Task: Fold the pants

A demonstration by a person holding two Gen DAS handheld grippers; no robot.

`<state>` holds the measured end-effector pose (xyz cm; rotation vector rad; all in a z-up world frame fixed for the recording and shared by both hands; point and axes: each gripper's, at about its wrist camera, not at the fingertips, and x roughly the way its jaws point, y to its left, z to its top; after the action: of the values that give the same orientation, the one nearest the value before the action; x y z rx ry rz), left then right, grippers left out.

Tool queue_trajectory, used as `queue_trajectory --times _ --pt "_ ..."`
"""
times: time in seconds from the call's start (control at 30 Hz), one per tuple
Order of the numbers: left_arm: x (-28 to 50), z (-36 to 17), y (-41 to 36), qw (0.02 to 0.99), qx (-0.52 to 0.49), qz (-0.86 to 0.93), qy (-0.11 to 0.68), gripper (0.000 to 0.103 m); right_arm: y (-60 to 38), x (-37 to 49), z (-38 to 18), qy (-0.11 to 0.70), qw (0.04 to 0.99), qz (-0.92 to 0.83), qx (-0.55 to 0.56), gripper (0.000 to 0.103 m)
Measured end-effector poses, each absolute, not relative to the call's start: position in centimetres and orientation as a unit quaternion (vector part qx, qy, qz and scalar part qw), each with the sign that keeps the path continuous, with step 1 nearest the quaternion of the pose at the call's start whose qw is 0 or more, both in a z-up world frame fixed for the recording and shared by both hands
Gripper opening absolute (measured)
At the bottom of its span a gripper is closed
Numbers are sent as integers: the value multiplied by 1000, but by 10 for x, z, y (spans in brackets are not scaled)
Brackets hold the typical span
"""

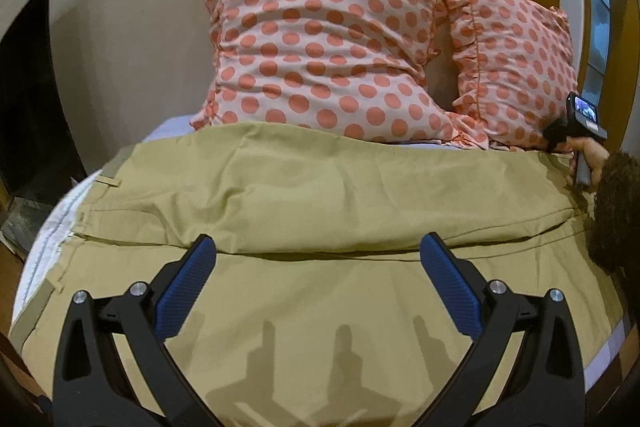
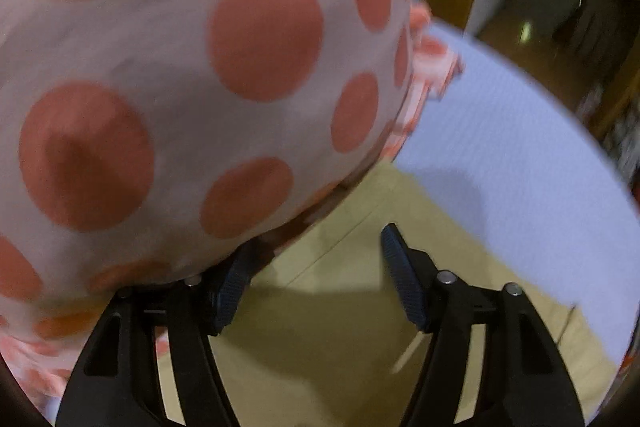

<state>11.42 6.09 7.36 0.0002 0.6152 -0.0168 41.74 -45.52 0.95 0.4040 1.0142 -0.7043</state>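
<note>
Khaki pants (image 1: pixel 312 195) lie across the bed, folded lengthwise, waistband with belt loops at the left. My left gripper (image 1: pixel 318 247) is open and empty, hovering just above the fold edge near the middle of the pants. My right gripper (image 2: pixel 316 247) is open and empty above the leg end of the pants (image 2: pixel 340 287), with its left finger tucked against a pillow. The right gripper's body also shows in the left wrist view (image 1: pixel 580 131) at the far right end of the pants.
Two pink pillows with orange dots (image 1: pixel 328 43) stand against the wall just behind the pants; one (image 2: pixel 180 87) fills the right wrist view. The pale lilac bedsheet (image 2: pixel 520 147) lies beyond the pants' end. A dark furry thing (image 1: pixel 616 211) sits at the right.
</note>
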Motion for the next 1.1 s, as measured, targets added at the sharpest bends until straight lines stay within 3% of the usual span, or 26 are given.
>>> queue_trajectory --times 0.03,0.07,0.1,0.17,0.33,0.47,0.63,0.8,0.93,1.0,1.03,1.1 --pt "117 72 64 951 -6 -14 310 101 -453 413 9 457 811 -316 185 45" --pt "122 70 68 947 -15 -24 320 101 -453 409 9 449 818 -309 182 20" --pt "125 69 72 944 -26 -34 327 101 -456 402 8 436 830 -288 195 12" --pt "129 70 80 941 -48 -48 332 101 -462 394 5 421 840 -272 209 7" --pt "126 92 108 948 -101 -64 295 101 -494 335 7 328 859 -184 346 4" --pt "135 110 130 946 -139 -75 282 101 -494 258 38 233 887 -89 389 4" --pt "184 105 141 923 -184 -77 328 99 -487 133 65 144 894 -8 423 4" --pt "249 80 134 895 -191 -46 401 91 -489 60 69 131 890 0 438 4" --pt "286 56 140 872 -213 -4 441 76 -486 48 60 141 883 3 448 4" --pt "300 45 147 859 -234 9 455 49 -488 41 56 142 879 6 455 4" --pt "304 38 152 850 -257 3 460 9 -491 46 53 144 876 7 460 4" --pt "297 34 161 841 -290 -1 457 5 -491 46 51 148 877 4 458 4"
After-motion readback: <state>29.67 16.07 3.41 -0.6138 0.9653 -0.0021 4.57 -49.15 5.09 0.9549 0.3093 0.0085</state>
